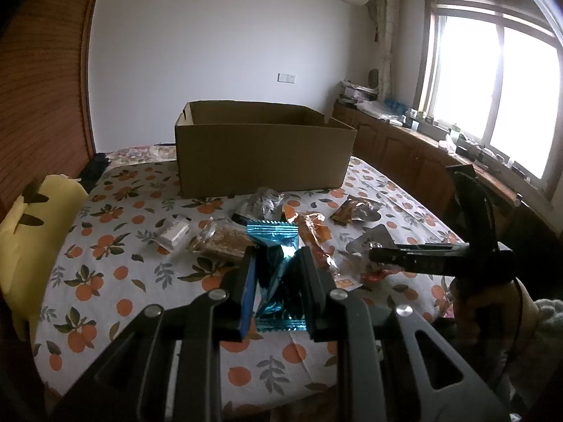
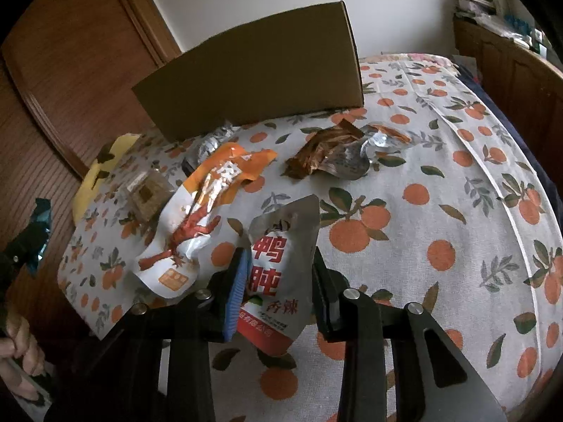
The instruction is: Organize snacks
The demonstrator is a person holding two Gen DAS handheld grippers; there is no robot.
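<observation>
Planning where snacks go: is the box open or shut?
Open: the box has no lid or flaps over its top; its inner walls show.

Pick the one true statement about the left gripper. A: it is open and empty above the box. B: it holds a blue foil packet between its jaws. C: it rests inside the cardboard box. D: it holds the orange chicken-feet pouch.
B: in the left wrist view the left gripper has its jaws closed on the crumpled blue foil packet, well short of the cardboard box.
</observation>
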